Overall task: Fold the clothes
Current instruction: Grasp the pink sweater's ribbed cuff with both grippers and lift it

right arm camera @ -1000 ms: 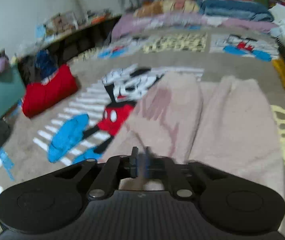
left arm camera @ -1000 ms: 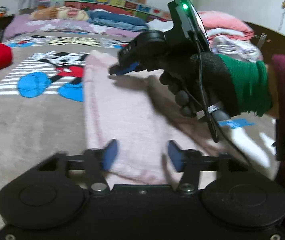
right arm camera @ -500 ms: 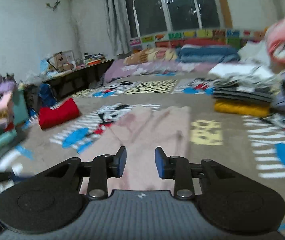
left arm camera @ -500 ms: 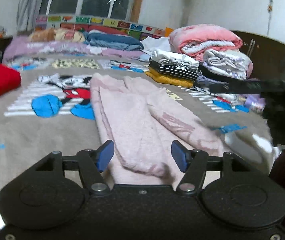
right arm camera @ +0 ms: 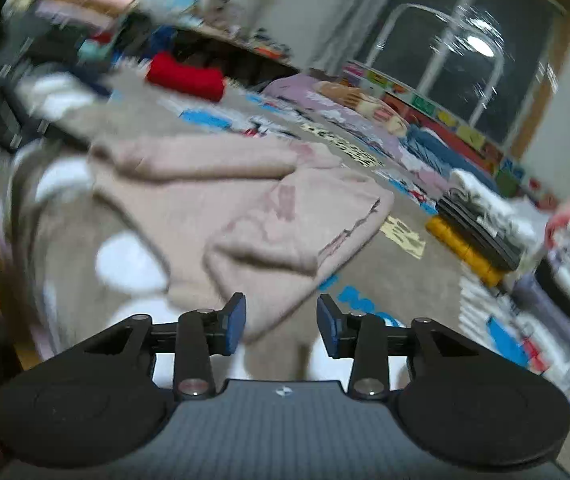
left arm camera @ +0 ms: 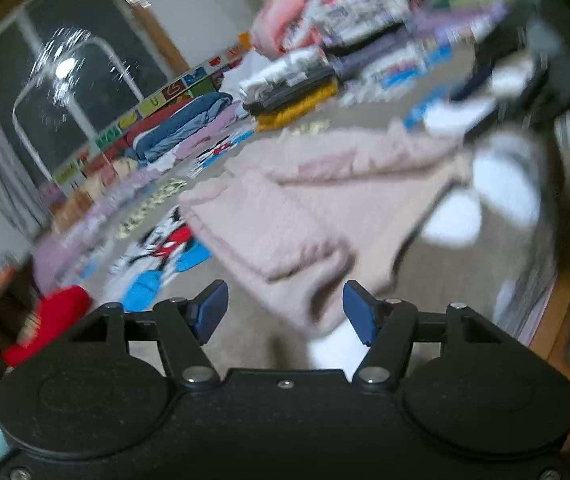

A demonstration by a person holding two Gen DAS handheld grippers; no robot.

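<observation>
A pale pink fleecy garment (left arm camera: 325, 208) lies partly folded lengthwise on the grey cartoon-print bed cover (left arm camera: 245, 344). In the left wrist view its near end reaches just in front of my left gripper (left arm camera: 285, 312), which is open and empty. The right wrist view shows the same garment (right arm camera: 253, 208) from the other side, with its near corner between and just ahead of my open right gripper (right arm camera: 281, 324). Both views are tilted and motion-blurred.
A stack of folded clothes (left arm camera: 309, 80) with a yellow piece at the bottom sits to the side; the same stack (right arm camera: 481, 224) shows in the right wrist view. A red folded item (right arm camera: 185, 74) lies near the bed's edge. Bedding is piled below the window (right arm camera: 457, 64).
Both grippers have swung and tilted, so each view is now rolled and blurred. The right gripper, shut a second ago, has opened wider. The garment lies in the same folded shape.
</observation>
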